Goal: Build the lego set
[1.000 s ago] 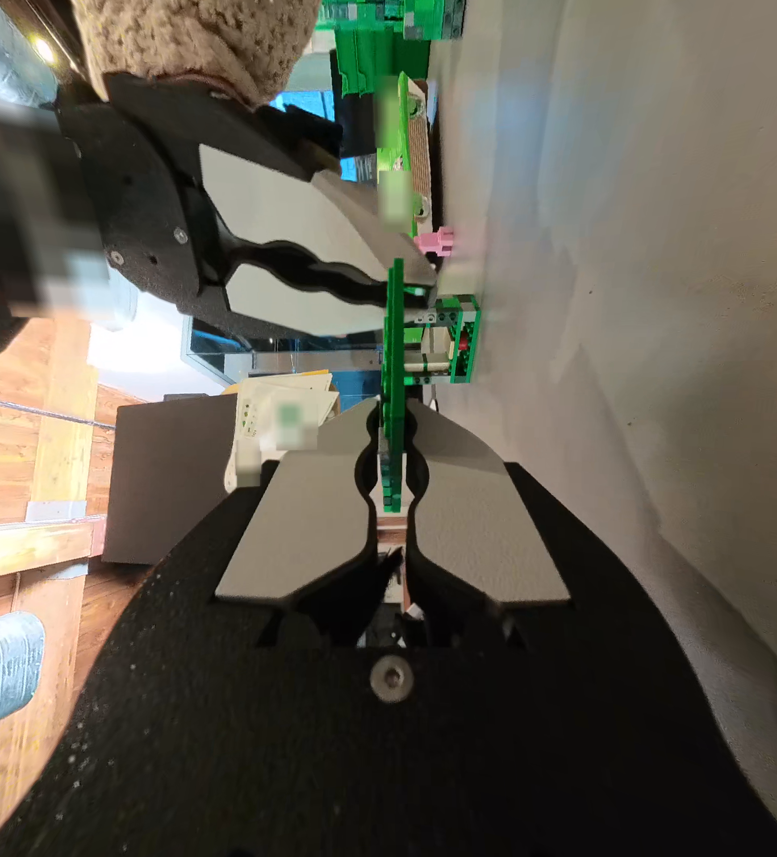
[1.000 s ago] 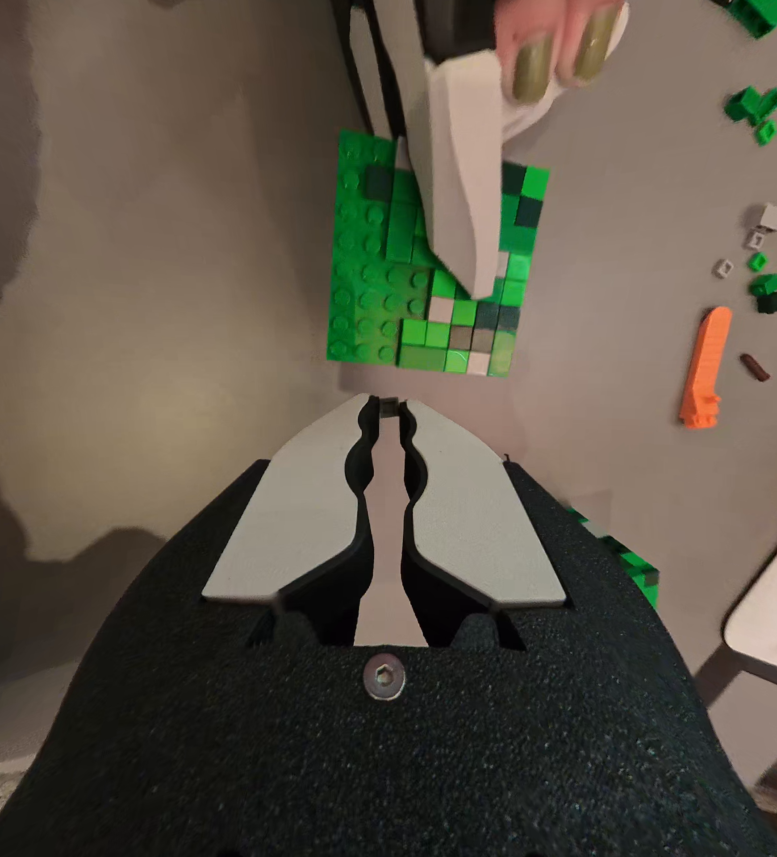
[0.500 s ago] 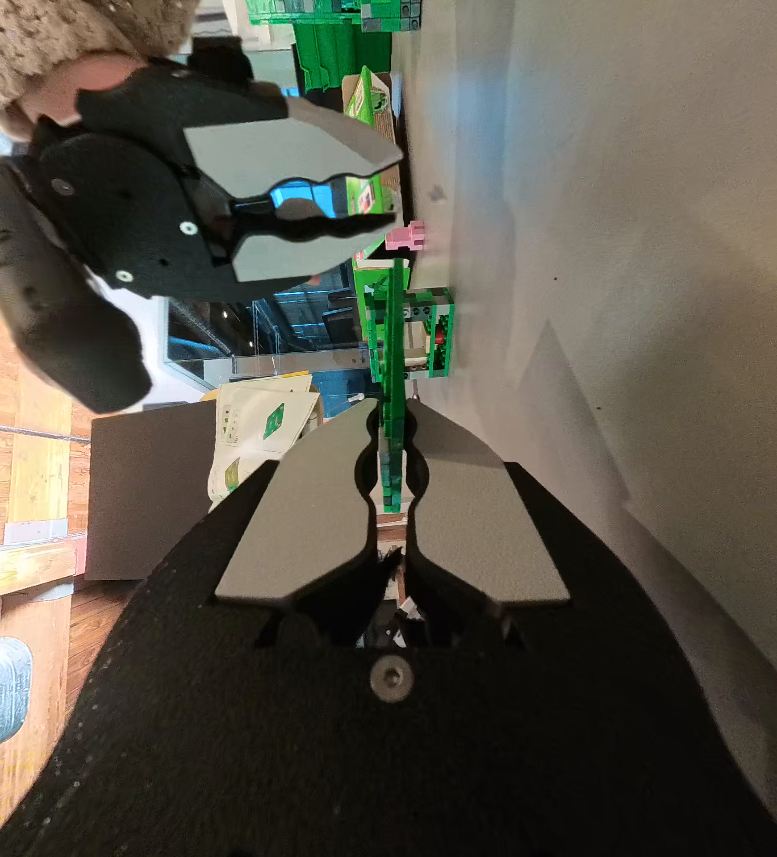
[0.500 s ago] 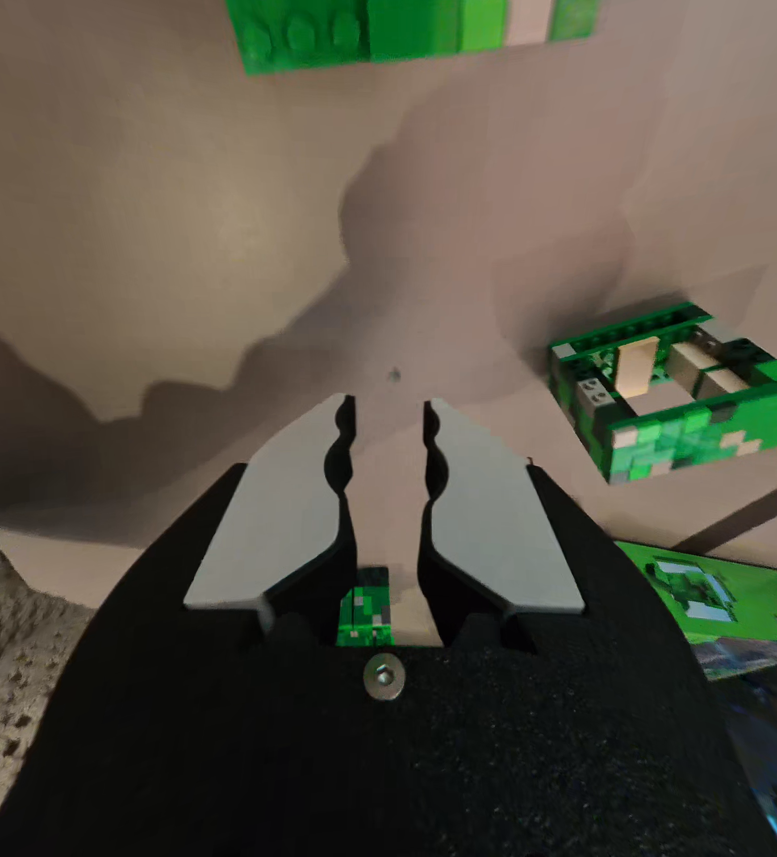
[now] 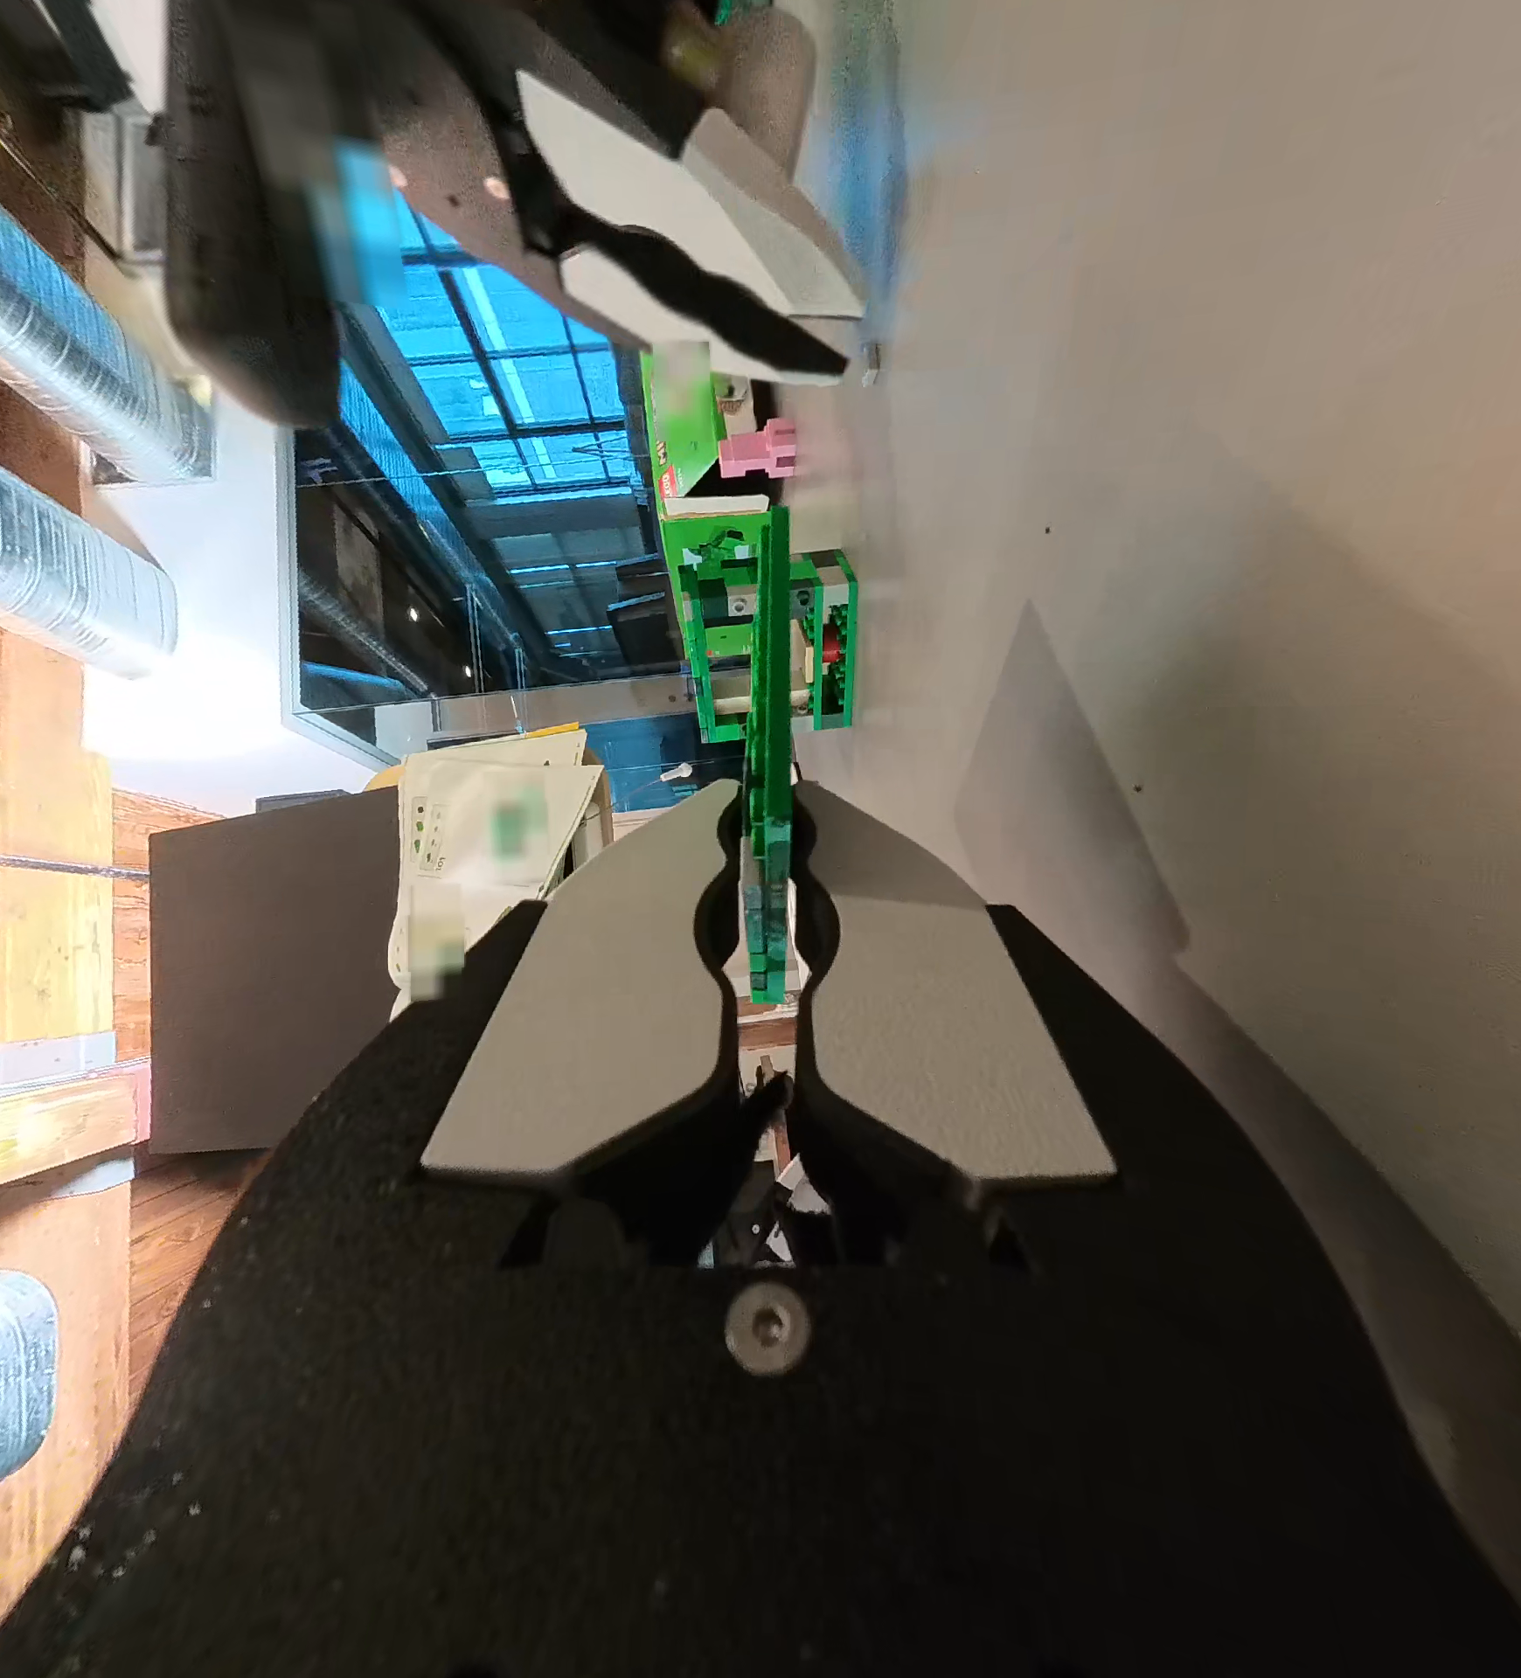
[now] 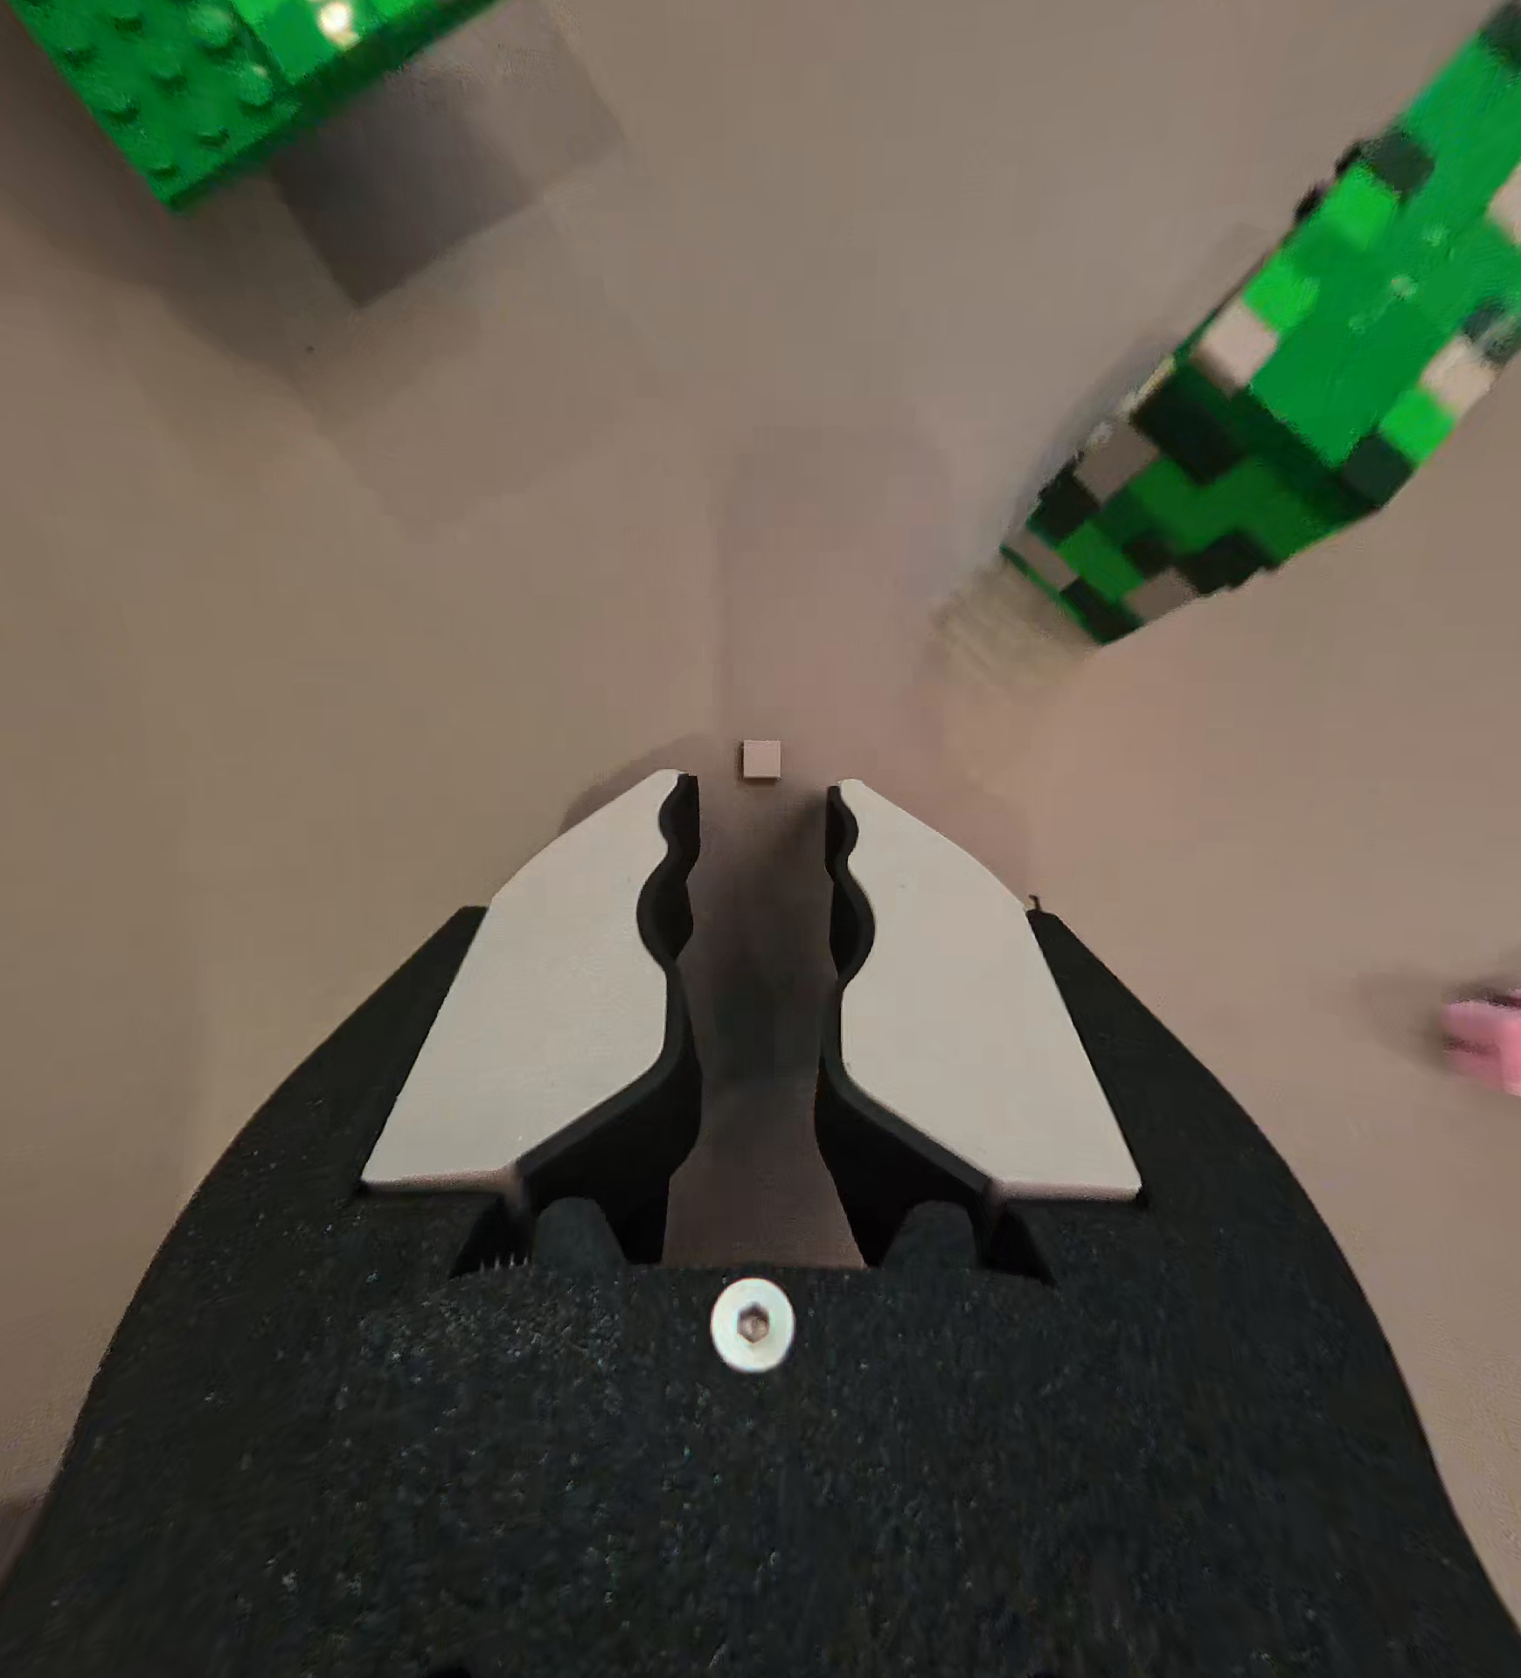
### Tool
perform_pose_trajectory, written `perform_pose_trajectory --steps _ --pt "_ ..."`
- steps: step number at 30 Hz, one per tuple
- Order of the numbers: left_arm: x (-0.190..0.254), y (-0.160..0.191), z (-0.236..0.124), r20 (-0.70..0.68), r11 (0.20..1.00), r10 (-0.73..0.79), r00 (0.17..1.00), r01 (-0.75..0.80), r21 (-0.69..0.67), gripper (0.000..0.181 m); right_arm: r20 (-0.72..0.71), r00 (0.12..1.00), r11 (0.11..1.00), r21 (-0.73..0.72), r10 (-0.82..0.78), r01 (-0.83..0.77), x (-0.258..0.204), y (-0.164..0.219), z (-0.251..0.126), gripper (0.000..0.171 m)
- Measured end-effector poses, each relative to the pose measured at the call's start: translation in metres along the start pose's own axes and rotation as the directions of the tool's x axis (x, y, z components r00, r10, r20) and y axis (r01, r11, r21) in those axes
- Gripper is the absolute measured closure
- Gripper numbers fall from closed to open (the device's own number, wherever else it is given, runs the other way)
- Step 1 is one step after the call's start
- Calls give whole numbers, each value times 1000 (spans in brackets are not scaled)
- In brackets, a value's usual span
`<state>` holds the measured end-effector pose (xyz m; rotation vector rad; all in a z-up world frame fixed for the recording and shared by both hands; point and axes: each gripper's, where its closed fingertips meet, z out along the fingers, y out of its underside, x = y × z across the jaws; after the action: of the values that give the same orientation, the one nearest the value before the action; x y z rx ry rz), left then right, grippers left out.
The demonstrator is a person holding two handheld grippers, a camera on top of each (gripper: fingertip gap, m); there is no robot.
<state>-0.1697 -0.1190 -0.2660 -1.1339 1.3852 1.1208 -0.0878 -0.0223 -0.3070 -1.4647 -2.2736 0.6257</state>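
Two grippers: left gripper (image 5: pixel 768 799) clamps green plate (image 5: pixel 768 726) edge-on; right gripper (image 6: pixel 761 790) narrowly open, small grey tile (image 6: pixel 759 759) at 12 o'clock; block (image 6: pixel 1338 363) at 2 o'clock blurred, cut off.

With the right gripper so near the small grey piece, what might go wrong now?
1. The small grey piece lies loose just beyond the open right gripper; a fingertip may push it away instead of closing around it.
2. The left gripper holds the green plate only by its edge, so it may tilt or slip.
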Motion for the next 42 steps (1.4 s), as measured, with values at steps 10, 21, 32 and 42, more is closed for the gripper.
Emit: perform_pose_trajectory --steps 10,21,32,42 --pt "-3 -5 -3 23 999 10 1000 -10 32 176 66 998 985 172 7 -18 -1 -5 6 155" --pt "-19 -26 -1 50 994 -50 997 44 104 176 179 945 875 455 -273 166 -69 -100 -27 165" --pt "-22 -31 2 45 993 -46 998 41 115 176 224 879 876 353 -421 329 -96 -114 -7 164" --pt "-21 -29 4 36 994 -49 998 45 103 175 200 873 871 325 -445 369 -99 -112 -6 152"
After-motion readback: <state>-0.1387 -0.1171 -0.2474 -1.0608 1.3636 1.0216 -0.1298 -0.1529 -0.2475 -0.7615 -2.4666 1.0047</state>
